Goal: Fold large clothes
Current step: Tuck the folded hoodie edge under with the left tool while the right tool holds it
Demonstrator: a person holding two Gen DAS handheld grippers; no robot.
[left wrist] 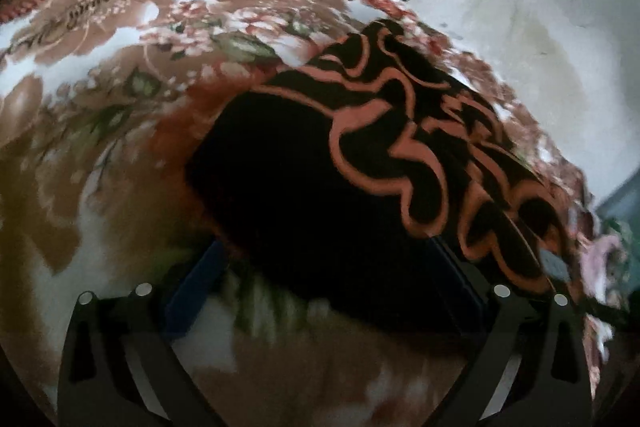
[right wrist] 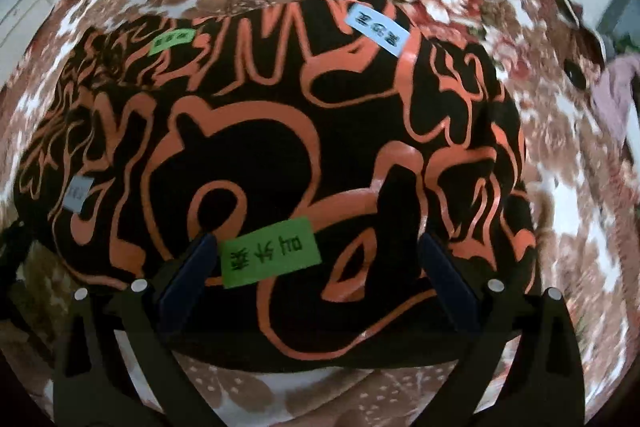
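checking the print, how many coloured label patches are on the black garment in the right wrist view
4: a green one nearest the camera, a smaller green one far left, a pale blue one at the far edge, a grey one at left. Folded parts may hide more.

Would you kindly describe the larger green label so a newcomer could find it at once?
Start from the floral blanket that covers the surface, then find the black garment with orange swirls lying on it. The larger green label sits on the garment's near edge, between the right gripper's open fingers; unlike the smaller green tag and the pale blue label farther back, it bears big dark characters.
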